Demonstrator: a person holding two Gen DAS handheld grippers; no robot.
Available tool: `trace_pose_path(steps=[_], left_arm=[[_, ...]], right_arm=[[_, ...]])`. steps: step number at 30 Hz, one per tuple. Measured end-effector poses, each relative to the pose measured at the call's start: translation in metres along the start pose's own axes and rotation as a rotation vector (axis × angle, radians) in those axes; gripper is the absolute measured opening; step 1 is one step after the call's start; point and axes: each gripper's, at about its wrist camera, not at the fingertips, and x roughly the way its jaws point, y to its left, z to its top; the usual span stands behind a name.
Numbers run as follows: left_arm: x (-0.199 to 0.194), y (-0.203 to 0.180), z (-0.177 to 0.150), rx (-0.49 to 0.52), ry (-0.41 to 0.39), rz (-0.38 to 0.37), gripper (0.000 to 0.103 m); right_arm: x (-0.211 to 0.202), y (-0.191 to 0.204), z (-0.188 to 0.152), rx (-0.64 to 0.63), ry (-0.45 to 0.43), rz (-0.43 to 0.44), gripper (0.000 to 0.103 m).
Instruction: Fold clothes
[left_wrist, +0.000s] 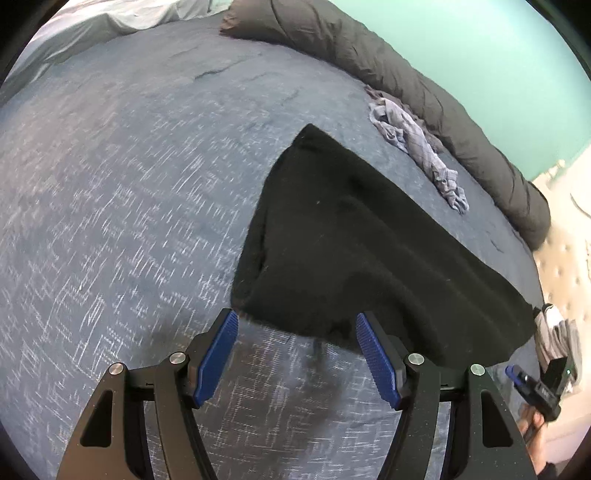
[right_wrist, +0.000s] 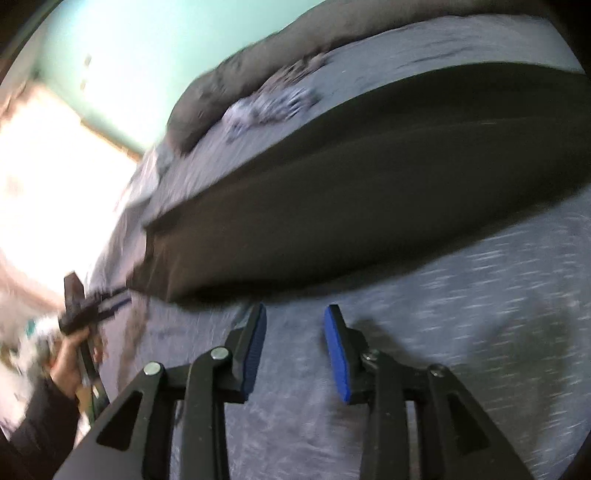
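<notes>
A black garment lies folded and flat on the blue-grey bedcover. My left gripper hovers at its near edge, jaws wide open, with nothing between the blue pads. In the right wrist view the same black garment stretches across the picture, blurred. My right gripper stands just short of its near edge over the bedcover, open, with a narrower gap and nothing in it. A person's hand holds the other gripper at the far left.
A rolled dark grey duvet runs along the far side by the teal wall. Crumpled grey checked clothes lie beside it. Pale bedding sits at the top left. More clothes hang near the bed's right edge.
</notes>
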Motion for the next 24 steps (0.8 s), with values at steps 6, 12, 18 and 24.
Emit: trace_pose_path(steps=[6, 12, 18, 24], left_arm=[[0.006, 0.015, -0.009, -0.041, -0.051, -0.053, 0.070], [0.015, 0.012, -0.006, -0.022, -0.098, -0.121, 0.062], [0.018, 0.021, -0.009, -0.040, -0.120, -0.187, 0.043], [0.013, 0.032, -0.007, -0.097, -0.130, -0.258, 0.030]], right_arm=[[0.042, 0.056, -0.003, -0.137, 0.082, -0.021, 0.034], [0.070, 0.086, -0.004, -0.185, 0.111, -0.011, 0.042], [0.079, 0.097, -0.006, -0.220, 0.131, -0.012, 0.043], [0.085, 0.100, -0.005, -0.188, 0.126, -0.019, 0.043]])
